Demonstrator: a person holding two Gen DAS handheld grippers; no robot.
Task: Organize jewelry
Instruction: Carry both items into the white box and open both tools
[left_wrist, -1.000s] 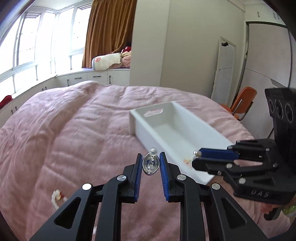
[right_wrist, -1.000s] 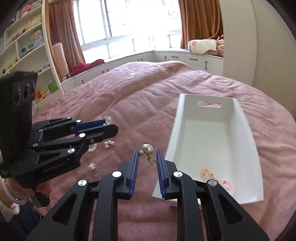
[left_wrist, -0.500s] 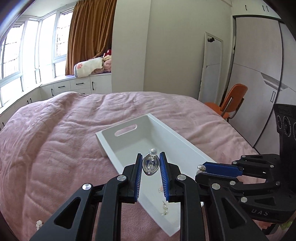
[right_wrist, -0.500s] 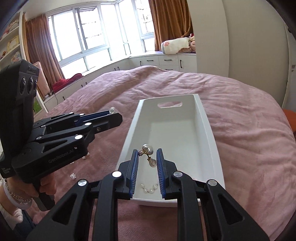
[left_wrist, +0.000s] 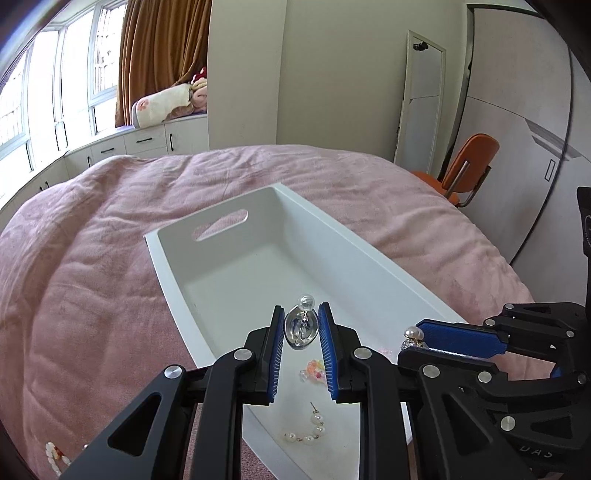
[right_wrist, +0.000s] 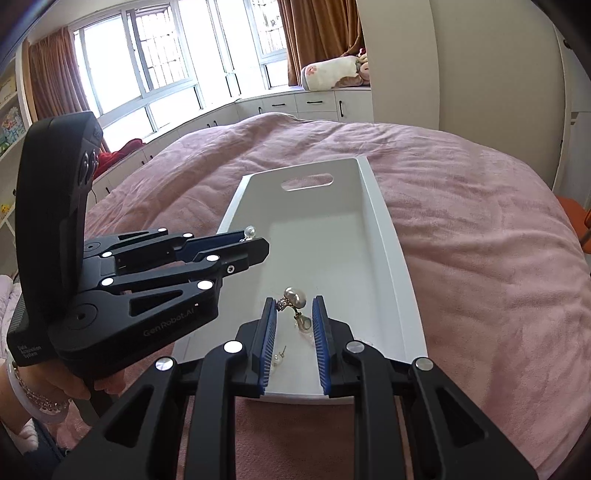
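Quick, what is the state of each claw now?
Left claw: closed on a clear crystal earring.
Right claw: closed on a pearl earring.

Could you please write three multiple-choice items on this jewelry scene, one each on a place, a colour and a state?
1. Where does the white tray sit?
A. on the pink bedspread
B. on the orange chair
C. on the window seat

2. What colour are the gripper pads?
A. red
B. blue
C. green

3. What is the left gripper doing?
A. standing open and empty
B. gripping the tray's rim
C. pinching a clear glass earring

Answers: 1 A, pink fabric surrounds the tray; 2 B, both wrist views show blue pads; 3 C, the earring sits clamped between the pads above the tray.
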